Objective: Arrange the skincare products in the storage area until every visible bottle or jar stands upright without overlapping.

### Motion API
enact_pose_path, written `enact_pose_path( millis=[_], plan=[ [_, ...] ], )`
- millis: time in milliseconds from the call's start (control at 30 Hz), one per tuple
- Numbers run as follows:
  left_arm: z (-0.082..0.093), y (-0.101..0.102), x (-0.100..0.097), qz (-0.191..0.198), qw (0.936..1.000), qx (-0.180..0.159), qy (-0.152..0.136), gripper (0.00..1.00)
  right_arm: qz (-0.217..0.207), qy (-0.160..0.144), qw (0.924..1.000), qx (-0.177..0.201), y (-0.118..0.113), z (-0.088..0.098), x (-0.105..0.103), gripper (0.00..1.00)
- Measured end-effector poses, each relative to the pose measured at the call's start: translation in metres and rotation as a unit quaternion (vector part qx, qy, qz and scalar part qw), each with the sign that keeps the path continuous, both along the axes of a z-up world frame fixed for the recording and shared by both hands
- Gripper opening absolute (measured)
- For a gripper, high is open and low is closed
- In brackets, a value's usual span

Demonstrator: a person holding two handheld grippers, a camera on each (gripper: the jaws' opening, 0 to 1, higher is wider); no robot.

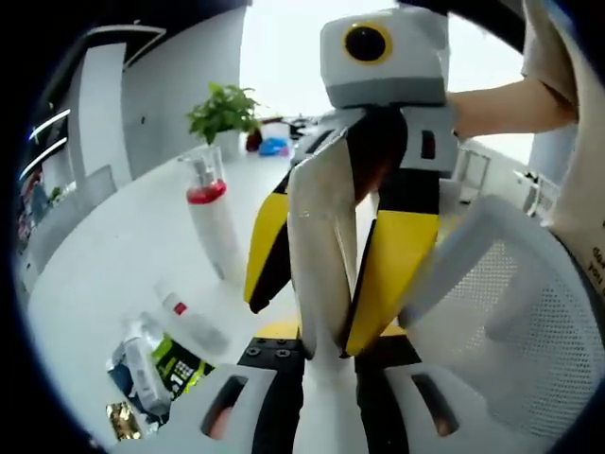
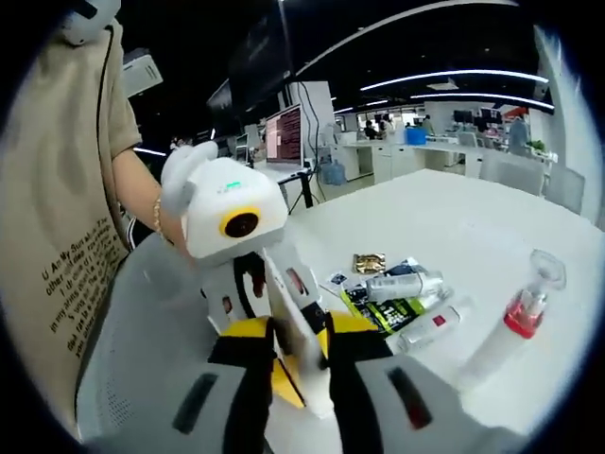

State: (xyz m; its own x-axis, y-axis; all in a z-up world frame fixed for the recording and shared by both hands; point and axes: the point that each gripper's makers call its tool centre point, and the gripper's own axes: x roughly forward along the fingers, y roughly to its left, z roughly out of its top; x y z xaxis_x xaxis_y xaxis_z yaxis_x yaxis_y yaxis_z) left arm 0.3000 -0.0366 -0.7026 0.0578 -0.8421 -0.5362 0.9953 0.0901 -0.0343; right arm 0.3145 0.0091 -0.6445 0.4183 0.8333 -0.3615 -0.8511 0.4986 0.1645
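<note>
Left gripper view: left gripper clamped on a white tube; right gripper closes on the same tube from 12 o'clock. Pump bottle upright at 10; small tube and sachets lie flat at 8. Right gripper view: same tube in both sets of jaws, products at 3. Step looks like handover; next, stand tube upright. White table, open office.
</note>
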Motion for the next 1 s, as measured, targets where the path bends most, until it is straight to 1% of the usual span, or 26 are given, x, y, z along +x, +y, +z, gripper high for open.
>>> enact_pose_path(
  millis=[67,100,233,500,533,700,867,1000],
  plan=[
    [0.000,-0.005,0.005,-0.003,1.0000,0.001,-0.002,0.15,-0.025,0.003,0.9995,0.016,-0.005,0.002,0.006,0.24],
    [0.000,-0.008,0.007,-0.006,1.0000,0.001,-0.007,0.15,-0.036,0.004,0.9991,0.022,-0.008,0.002,0.008,0.25],
    [0.000,-0.016,0.016,-0.011,0.9999,-0.003,-0.010,0.15,-0.067,-0.001,0.9973,0.031,-0.021,0.004,0.015,0.28],
    [0.001,-0.026,0.036,-0.012,0.9998,-0.005,-0.014,0.15,-0.107,0.000,0.9939,0.025,-0.044,-0.002,0.017,0.42],
    [0.001,-0.029,0.041,-0.011,0.9998,-0.006,-0.016,0.15,-0.120,0.002,0.9924,0.027,-0.051,-0.002,0.017,0.44],
    [0.002,-0.035,0.056,-0.011,0.9997,-0.007,-0.019,0.15,-0.153,0.004,0.9879,0.027,-0.066,-0.005,0.016,0.55],
    [0.003,-0.039,0.073,-0.004,0.9997,-0.010,-0.021,0.15,-0.177,0.008,0.9839,0.025,-0.079,-0.009,0.014,0.61],
    [0.003,-0.042,0.086,0.007,0.9997,-0.013,-0.021,0.15,-0.187,0.012,0.9819,0.027,-0.086,-0.011,0.013,0.63]
  ],
)
